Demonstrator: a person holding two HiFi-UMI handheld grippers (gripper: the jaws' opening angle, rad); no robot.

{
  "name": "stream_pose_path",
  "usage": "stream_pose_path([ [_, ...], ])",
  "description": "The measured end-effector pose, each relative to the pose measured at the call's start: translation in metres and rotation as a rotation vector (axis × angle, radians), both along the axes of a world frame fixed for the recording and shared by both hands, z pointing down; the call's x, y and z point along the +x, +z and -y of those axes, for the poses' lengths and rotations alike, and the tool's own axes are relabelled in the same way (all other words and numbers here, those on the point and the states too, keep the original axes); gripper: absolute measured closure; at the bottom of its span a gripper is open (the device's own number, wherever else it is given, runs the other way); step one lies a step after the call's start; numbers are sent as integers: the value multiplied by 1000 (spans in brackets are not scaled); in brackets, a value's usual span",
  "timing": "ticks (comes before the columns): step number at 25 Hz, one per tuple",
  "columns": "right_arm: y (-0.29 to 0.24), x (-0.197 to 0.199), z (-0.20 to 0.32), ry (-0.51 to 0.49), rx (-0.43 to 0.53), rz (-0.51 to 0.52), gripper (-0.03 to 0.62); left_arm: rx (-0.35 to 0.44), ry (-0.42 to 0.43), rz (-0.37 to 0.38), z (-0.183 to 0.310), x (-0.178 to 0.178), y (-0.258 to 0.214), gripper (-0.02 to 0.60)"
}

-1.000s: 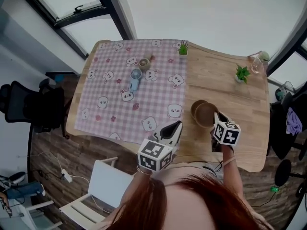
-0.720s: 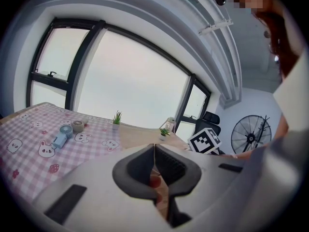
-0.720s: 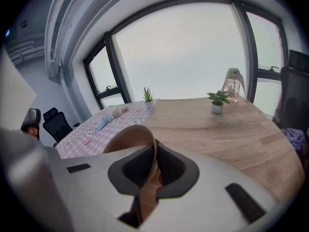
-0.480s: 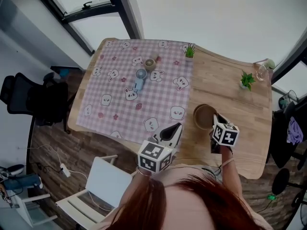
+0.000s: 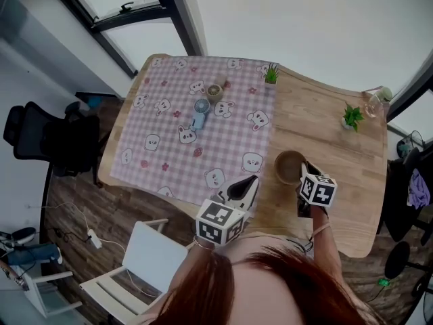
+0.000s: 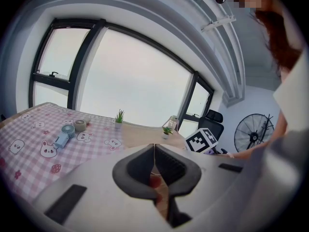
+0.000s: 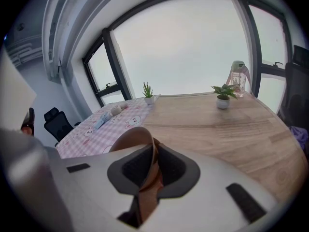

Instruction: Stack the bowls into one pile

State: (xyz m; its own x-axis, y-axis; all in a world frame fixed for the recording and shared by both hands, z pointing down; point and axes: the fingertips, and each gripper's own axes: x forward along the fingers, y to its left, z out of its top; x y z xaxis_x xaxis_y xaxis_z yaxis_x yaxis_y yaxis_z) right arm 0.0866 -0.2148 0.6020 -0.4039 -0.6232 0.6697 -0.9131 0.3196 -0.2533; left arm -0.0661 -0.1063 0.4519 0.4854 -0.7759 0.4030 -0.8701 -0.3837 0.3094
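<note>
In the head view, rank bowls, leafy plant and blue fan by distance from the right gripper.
1. bowls: rim between the jaws of the right gripper, which have just been opening.
2. leafy plant: far right.
3. blue fan: left, on the cloth.

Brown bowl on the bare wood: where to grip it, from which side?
Pinch the brown bowl by its thin rim on the side nearest the person, one jaw inside, one outside, coming down at a slant. It sits mouth up, likely too wide to span.
</note>
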Motion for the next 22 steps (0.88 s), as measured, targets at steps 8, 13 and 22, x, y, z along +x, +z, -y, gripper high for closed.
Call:
stream_pose_path([
  [8,9,-3,6,-6,-10,-18,560,-9,0,5,10,-3,4,571],
  [13,13,-1,10,-7,-10,-35,562,-16,5,8,15,-2,6,571],
  [22,16,0,11,-32,13,-96,562,-22,29,11,18,1,9,571],
])
